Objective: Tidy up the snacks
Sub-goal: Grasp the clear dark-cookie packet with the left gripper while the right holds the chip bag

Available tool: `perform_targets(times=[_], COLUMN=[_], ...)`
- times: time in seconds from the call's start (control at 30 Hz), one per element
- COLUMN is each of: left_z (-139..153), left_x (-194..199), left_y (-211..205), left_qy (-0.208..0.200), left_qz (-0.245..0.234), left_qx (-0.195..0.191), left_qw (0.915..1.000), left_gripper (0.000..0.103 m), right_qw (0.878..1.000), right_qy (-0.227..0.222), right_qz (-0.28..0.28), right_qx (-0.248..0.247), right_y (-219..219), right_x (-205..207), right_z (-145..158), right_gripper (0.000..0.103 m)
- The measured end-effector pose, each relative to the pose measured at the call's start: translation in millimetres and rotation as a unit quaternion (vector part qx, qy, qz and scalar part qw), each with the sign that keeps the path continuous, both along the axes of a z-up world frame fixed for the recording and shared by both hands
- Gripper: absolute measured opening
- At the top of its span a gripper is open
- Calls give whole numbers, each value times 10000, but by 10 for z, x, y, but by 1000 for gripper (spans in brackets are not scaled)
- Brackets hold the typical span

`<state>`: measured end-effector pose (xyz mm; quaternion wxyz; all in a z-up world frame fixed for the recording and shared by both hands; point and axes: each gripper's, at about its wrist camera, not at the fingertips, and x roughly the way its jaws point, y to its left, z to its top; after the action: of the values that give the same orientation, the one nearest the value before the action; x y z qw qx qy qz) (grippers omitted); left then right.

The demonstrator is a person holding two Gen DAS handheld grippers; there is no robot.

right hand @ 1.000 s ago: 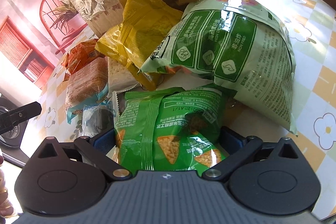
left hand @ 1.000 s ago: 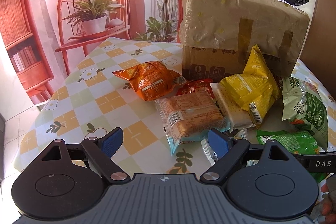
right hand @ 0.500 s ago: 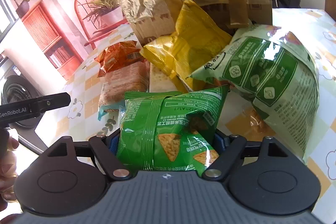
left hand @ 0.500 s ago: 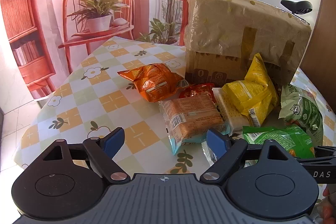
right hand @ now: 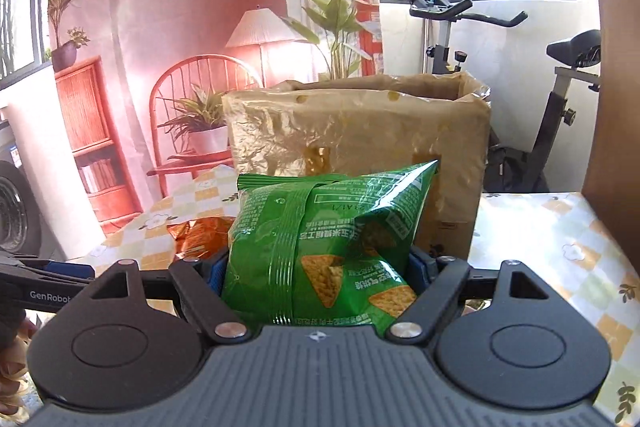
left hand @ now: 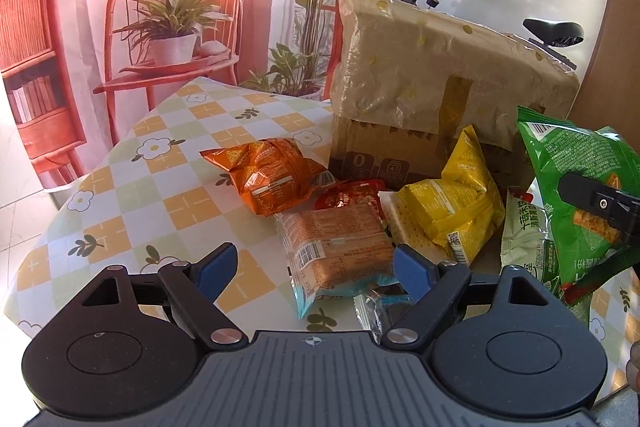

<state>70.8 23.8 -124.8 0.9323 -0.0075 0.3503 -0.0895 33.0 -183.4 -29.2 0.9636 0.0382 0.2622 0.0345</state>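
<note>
While the right tongs (right hand: 316,267) are clenched on the green snack bag (right hand: 320,251), pads pressing both its sides, the bag hangs in the air above the surface (left hand: 132,195), in front of the cardboard box (left hand: 432,99). The left tongs (left hand: 316,265) stand released with nothing between them, low over the surface in front of the box. Near the foot of the box lie the orange bag (left hand: 268,175), the biscuit pack (left hand: 336,247), the yellow bag (left hand: 456,207) and a pale green bag (left hand: 524,239).
</note>
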Motion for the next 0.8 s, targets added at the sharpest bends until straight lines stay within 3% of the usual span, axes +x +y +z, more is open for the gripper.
perform_targets(times=[0.23,0.37,0.5,0.6,0.8], left_z=[-397,-611,-691,-787,-916], left_x=[175,252,225,215,225], left_y=[-467,-556,-628,-686,-575], left_qy=[494,793,791,844,947], left_qz=[-546,-549,-864,-769,-585], left_qx=[188,225,181,433,156], left_qw=[9971,9951,9930,9925,9937], left_gripper=[87,87,88,88,88], right_qw=[9989,9987,9984,9984,9982], right_qy=[249,250,270,266,267], right_qz=[-386,-410,-409,-403,-428], right_qx=[127,192,270,296,333], right_y=[-197,-286,-304,-314,-342], right_x=[-58,-108,-100,-100,-111], right_z=[-229,-265,-289,-293,-309], right_gripper=[81,81,81,81,81])
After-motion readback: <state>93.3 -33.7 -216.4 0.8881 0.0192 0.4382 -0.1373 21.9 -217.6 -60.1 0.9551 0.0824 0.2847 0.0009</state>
